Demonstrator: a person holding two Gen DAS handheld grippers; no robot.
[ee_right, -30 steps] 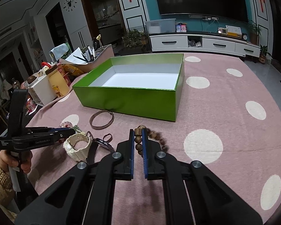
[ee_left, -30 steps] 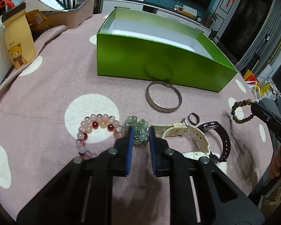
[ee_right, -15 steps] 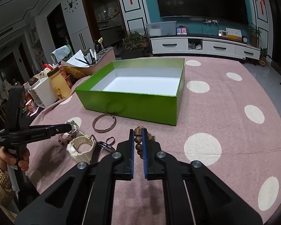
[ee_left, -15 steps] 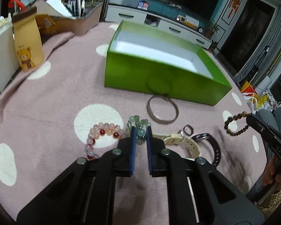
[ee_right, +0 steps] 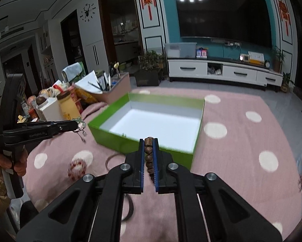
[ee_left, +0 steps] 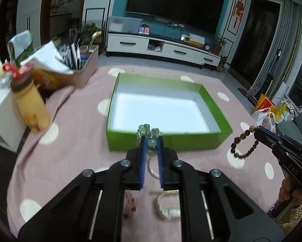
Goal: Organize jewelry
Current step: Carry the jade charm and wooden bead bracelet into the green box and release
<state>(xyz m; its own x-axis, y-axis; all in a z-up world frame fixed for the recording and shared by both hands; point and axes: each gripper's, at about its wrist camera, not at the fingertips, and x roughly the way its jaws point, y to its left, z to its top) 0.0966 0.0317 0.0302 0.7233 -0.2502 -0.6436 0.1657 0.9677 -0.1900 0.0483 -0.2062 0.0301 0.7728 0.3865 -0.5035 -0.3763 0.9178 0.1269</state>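
The green box [ee_left: 167, 139] sits open on the counter [ee_left: 74, 133] under a pink cloth with pale dots, its white inside bare. The left claw [ee_left: 150, 141] is clamped on a pale green bead bracelet [ee_left: 149, 135], held clear of the cloth in front of the box's near wall. The right claw [ee_right: 148, 145] is closed tight on a brown wooden bead bracelet [ee_right: 148, 153]; seen from the left wrist camera, the loop hangs free from its tip, to the right of the box. On the cloth near the box lie a metal bangle [ee_right: 112, 159], a pink and red bead bracelet [ee_right: 76, 167], and a cream watch [ee_left: 168, 207], blurred. Behind the box to the left, an open tan bin [ee_right: 112, 92] holds pens and papers, beside a yellow bag [ee_left: 33, 109] and a white carton [ee_right: 50, 109].
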